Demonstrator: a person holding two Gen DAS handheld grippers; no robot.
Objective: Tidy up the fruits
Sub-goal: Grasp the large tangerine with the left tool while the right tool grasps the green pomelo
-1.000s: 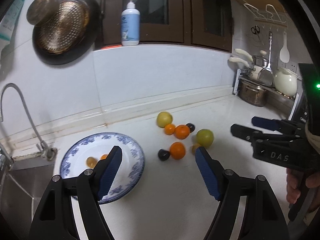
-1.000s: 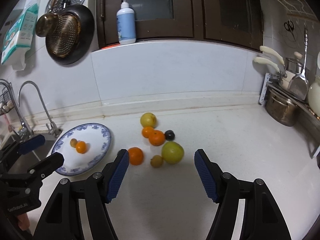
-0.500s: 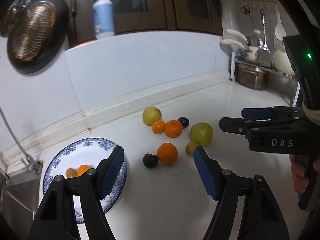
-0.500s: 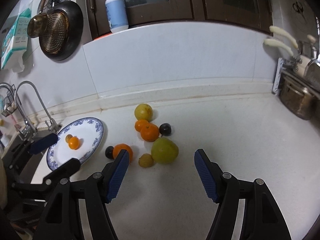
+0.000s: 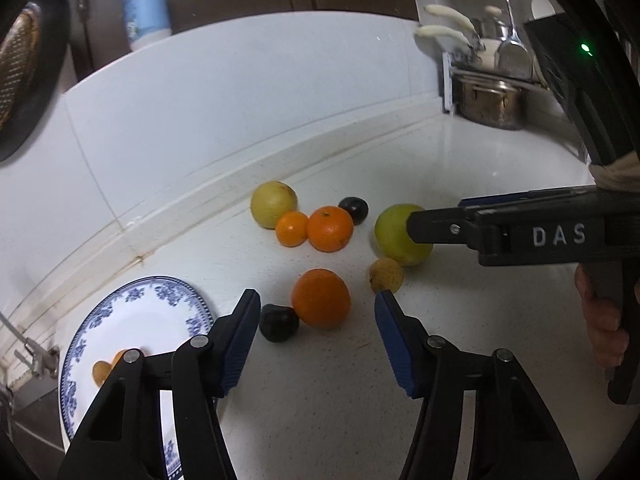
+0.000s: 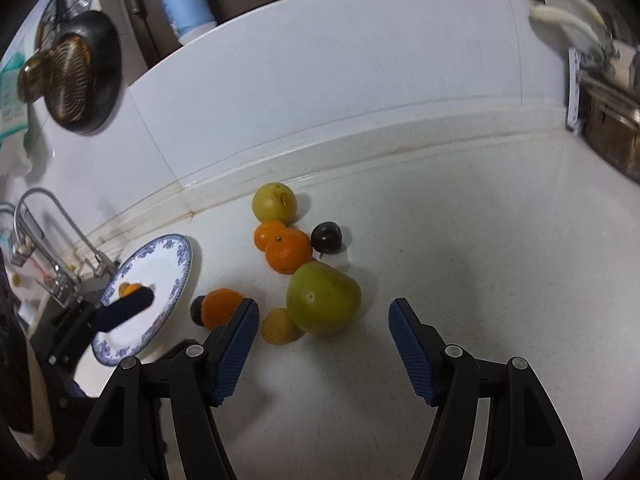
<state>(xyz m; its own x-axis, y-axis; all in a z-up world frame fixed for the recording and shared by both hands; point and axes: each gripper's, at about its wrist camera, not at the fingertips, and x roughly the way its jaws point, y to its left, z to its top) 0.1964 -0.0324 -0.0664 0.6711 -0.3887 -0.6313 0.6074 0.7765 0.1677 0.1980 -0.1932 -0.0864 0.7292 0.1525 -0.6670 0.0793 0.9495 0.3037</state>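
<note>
Loose fruit lies on the white counter. My left gripper (image 5: pixel 316 300) hovers low over a large orange (image 5: pixel 321 298), its jaws closing; the orange sits between the blue pads, and they do not touch it. A dark plum (image 5: pixel 279 322) rests against the orange's left. My right gripper (image 6: pixel 323 306) is open just in front of a big green fruit (image 6: pixel 320 292), with a small yellow fruit (image 6: pixel 280 326) by its left pad. Behind lie a yellow fruit (image 6: pixel 275 203), two tangerines (image 6: pixel 288 250) and another plum (image 6: pixel 327 237). The blue-patterned plate (image 5: pixel 120 320) at left holds two small fruits.
A faucet (image 6: pixel 44 216) and sink edge lie left of the plate. A soap bottle (image 5: pixel 145 4) stands on the ledge above the backsplash, and a dark pan (image 6: pixel 80 76) hangs on the wall. A steel pot (image 5: pixel 492 104) sits on a rack at the right.
Both grippers have sunk and moved nearer the fruit pile, which now looks larger. The left jaws have narrowed around the large orange. The right jaws keep the same width.
</note>
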